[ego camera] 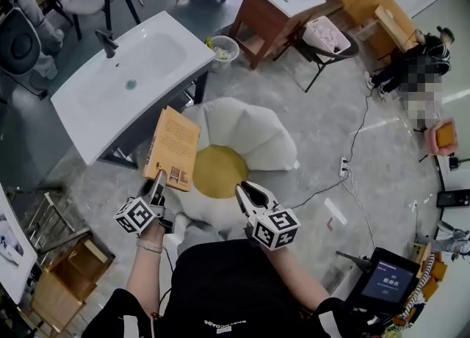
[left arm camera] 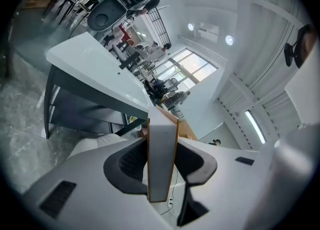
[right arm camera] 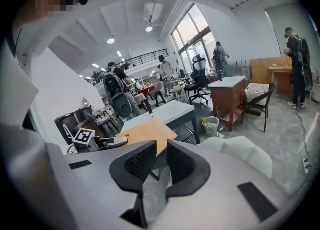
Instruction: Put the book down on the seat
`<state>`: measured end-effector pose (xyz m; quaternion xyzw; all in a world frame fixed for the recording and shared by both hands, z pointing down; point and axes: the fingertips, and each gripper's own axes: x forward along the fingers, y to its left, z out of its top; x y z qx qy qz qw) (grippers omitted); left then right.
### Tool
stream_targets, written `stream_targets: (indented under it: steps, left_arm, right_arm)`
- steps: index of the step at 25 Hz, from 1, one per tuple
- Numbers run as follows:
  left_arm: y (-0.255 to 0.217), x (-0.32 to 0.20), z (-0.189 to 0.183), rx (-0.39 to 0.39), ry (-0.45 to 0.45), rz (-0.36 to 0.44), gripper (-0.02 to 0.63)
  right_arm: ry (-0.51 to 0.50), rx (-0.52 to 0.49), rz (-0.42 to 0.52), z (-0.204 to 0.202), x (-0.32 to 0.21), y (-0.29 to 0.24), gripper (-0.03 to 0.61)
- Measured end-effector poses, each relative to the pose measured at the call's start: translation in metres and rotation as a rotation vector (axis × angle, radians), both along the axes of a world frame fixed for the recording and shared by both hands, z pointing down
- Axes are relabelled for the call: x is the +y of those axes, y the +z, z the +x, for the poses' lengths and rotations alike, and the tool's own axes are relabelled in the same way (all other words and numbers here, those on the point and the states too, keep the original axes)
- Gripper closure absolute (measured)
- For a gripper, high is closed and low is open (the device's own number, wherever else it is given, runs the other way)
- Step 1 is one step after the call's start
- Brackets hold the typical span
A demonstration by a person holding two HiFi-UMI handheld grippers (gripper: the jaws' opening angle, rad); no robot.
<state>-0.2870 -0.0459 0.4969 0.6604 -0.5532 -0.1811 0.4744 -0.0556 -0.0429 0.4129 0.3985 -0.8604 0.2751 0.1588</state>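
Left claw: clamped on the book by its lower edge; the book rises beyond the jaws.
Right claw: narrowly parted, empty.
Risk: a one-edge grip may let the book pivot and slip, missing the seat just right of this claw.

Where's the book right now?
In the head view the book sits left of centre, clamped in the left gripper, between the sink and the seat.

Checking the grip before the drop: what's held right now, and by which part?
The left gripper holds the book by its lower edge, near a corner. The right gripper holds nothing.
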Motion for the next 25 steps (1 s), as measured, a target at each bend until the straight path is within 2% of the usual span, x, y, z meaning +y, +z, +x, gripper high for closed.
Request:
stream_targets:
  steps: [11,17,25]
  left_arm:
    - [0.081,-0.032,0.038,-0.049,0.048,-0.114,0.460]
    - [0.112,-0.054,0.052,-0.070,0.060,-0.143,0.460]
    - [0.171,-0.061,0.066,-0.146,0.098,-0.216,0.460]
  right_arm:
    - [0.095,0.012,-0.089,0.066,0.009,0.039,0.499]
    - [0.128,-0.004,-0.131,0.087,0.004,0.053,0.499]
    - [0.154,0.002,-0.192,0.110,0.022,0.079,0.499]
